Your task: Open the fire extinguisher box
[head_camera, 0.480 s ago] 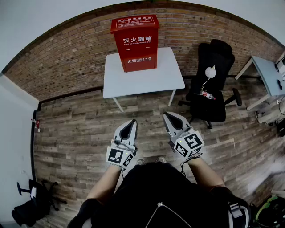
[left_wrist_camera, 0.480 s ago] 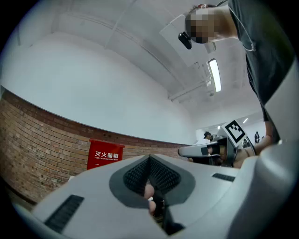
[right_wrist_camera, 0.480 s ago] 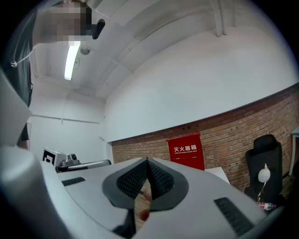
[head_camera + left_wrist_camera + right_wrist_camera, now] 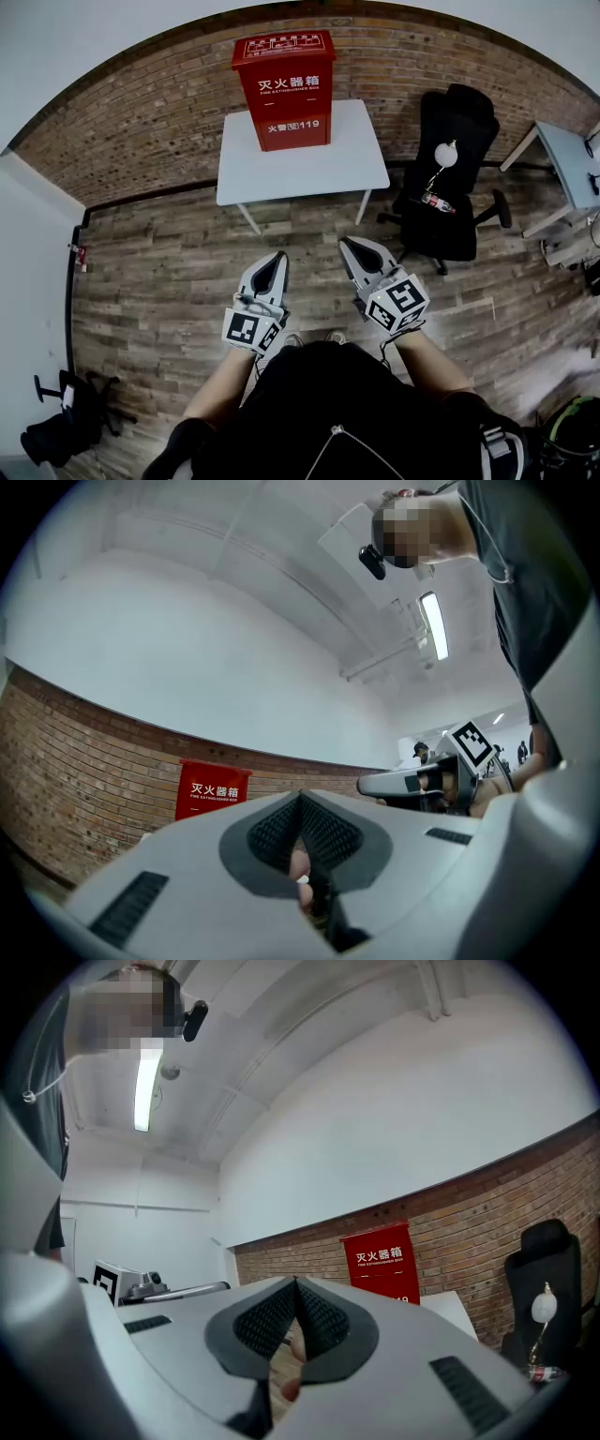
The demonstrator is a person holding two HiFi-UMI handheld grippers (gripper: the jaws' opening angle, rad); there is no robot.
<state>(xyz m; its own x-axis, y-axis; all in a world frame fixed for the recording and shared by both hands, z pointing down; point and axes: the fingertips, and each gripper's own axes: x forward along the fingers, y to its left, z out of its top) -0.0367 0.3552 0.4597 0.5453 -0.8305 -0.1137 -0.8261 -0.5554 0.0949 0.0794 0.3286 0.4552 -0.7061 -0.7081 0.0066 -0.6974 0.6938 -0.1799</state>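
Observation:
The red fire extinguisher box point(image 4: 283, 90) stands closed on the white table point(image 4: 309, 169) against the brick wall, with white Chinese lettering on its front. It also shows in the left gripper view as a red box point(image 4: 212, 790) and in the right gripper view as a red box point(image 4: 380, 1261). My left gripper point(image 4: 280, 257) is shut and empty, held low near my body, well short of the table. My right gripper point(image 4: 345, 245) is likewise shut with nothing in it, beside the left one over the wooden floor.
A black office chair point(image 4: 448, 178) with a bottle and a white object on it stands right of the table. A light desk point(image 4: 562, 159) sits at the far right. Dark bags point(image 4: 66, 427) lie on the floor at lower left. Wooden floor point(image 4: 169, 272) separates me from the table.
Both grippers stay shut and almost still; the right one has edged slightly forward and left. The view has shifted a little.

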